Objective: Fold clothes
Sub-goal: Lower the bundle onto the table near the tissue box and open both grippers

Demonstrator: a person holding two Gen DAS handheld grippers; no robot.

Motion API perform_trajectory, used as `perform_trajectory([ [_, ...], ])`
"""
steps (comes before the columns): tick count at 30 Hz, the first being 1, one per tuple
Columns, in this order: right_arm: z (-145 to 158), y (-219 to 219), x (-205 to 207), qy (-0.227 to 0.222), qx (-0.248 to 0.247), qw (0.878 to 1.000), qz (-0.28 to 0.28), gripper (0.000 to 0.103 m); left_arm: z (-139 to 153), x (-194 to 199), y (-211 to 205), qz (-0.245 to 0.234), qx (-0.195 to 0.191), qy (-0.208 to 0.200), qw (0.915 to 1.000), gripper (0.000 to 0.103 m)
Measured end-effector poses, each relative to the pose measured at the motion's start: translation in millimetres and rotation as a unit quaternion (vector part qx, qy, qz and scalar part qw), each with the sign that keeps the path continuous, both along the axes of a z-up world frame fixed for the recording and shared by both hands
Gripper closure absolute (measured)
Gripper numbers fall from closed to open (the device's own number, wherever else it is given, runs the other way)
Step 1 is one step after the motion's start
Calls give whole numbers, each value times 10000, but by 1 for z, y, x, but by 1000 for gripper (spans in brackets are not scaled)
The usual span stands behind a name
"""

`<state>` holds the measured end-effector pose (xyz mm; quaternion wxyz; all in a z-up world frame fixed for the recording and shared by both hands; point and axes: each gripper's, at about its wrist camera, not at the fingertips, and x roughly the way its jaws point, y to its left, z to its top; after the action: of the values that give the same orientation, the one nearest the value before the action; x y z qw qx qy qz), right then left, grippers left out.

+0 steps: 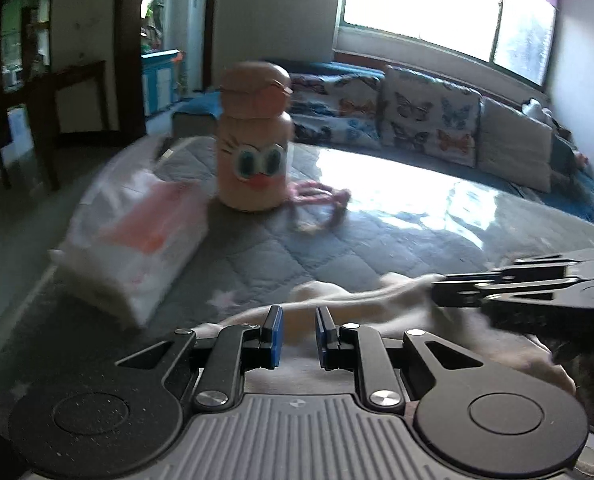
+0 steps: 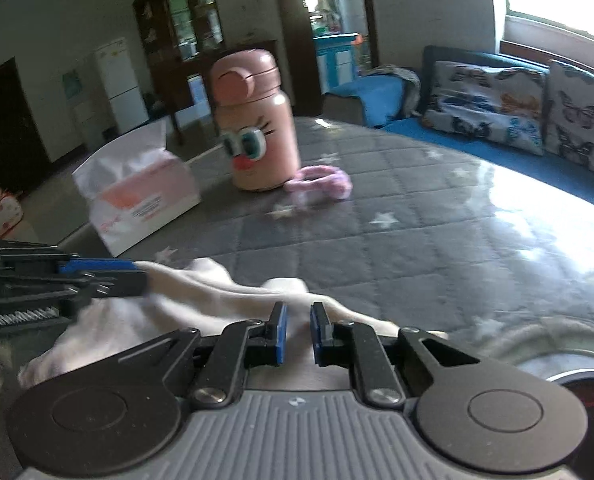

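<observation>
A pale cream garment [image 1: 357, 300] lies bunched on the grey quilted table cover [image 1: 257, 248], close in front of both grippers; it also shows in the right wrist view [image 2: 217, 288]. My left gripper [image 1: 299, 320] has its blue-padded jaws a small gap apart, with the cloth between and under them. It appears from the side at the left of the right wrist view [image 2: 137, 276], touching the cloth edge. My right gripper [image 2: 298, 318] stands the same way over the cloth, and shows at the right of the left wrist view [image 1: 437, 292].
A pink bottle with a cartoon face [image 1: 253, 136] stands mid-table, with its pink strap [image 1: 321, 196] beside it. A tissue box [image 1: 137, 240] sits to the left. A sofa with butterfly cushions [image 1: 429, 120] runs behind the table. A chair [image 1: 69, 112] stands far left.
</observation>
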<state>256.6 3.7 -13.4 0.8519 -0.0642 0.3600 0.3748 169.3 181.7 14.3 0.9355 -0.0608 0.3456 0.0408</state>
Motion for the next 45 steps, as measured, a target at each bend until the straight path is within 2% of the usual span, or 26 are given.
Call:
perform_trajectory([
  [6,-5,11,8,43,29,10000,3,88,-13,18,1,71,21,175,9998,83],
  [11,0,8,5,2,23,10000,71,83,-11,17,3,81,-26,161,9998,83],
  [19,8,6,-33,-98,-198,9979,616,76,-9,17,-4,4,105,142,9998,81],
  [24,8,5,-67,-333,-480,9938,945,74,-7,12,-4,51,105,140,9998,81],
  [28,7,2,-89,-483,-608,9911,1077,72,-1,-10,-9,-31,140,24,9999,80],
  [34,5,-7,-109,-465,-649,9896,1194,70,-2,-55,-15,-58,100,-24,9999,79],
  [37,3,-13,-117,-423,-655,9892,1238,69,-6,-74,-17,44,209,-18,9998,78],
  [42,7,-31,-120,-336,-463,9937,961,68,-7,-98,-16,172,255,-154,9994,77],
  [45,8,-44,-114,-302,-422,9963,689,68,-9,-107,-18,216,419,-139,9988,76],
])
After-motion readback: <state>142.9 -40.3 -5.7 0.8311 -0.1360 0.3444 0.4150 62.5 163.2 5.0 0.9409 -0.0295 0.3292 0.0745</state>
